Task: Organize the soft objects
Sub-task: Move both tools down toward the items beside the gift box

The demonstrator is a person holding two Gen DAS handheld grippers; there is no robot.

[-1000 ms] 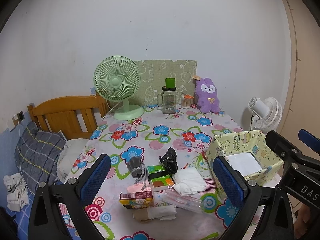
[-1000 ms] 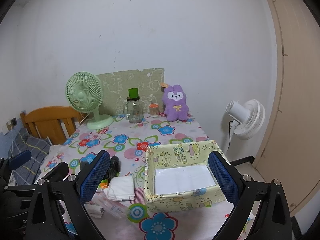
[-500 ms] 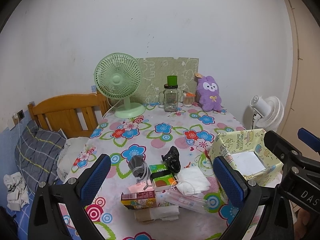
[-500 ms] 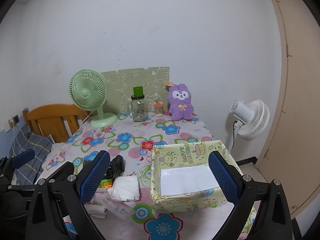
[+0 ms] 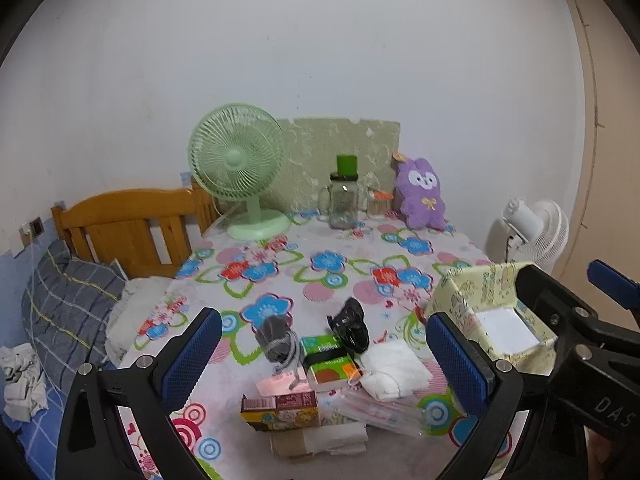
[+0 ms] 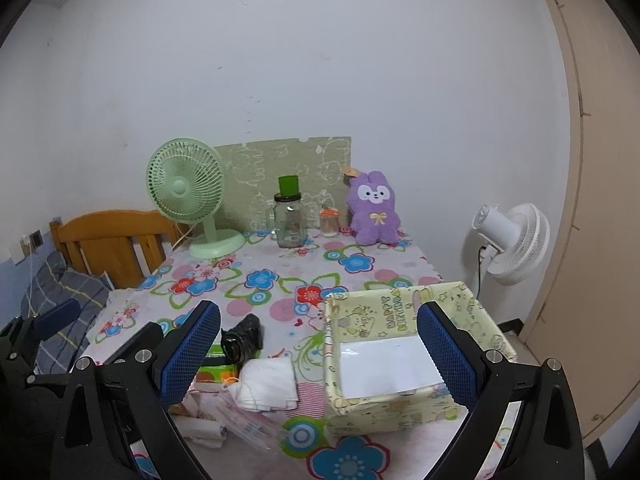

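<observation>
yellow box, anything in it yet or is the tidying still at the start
Nothing looks done: the yellow box shows only its white liner. Both the left gripper and right gripper are open and hold nothing. Left: the white cloth, black bundle and grey pouch lie on the table.

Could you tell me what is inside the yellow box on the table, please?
Only a white sheet lining the floor of the yellow box shows; the near right corner is hidden behind the right hand-held gripper.

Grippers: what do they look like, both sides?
Both match: black angular frames, silver screws, and blue cross-hatched pads on the fingers. Left gripper; right gripper. White "DAS" lettering shows on the right gripper's body in the left wrist view. No cables or sleeves visible.
</observation>
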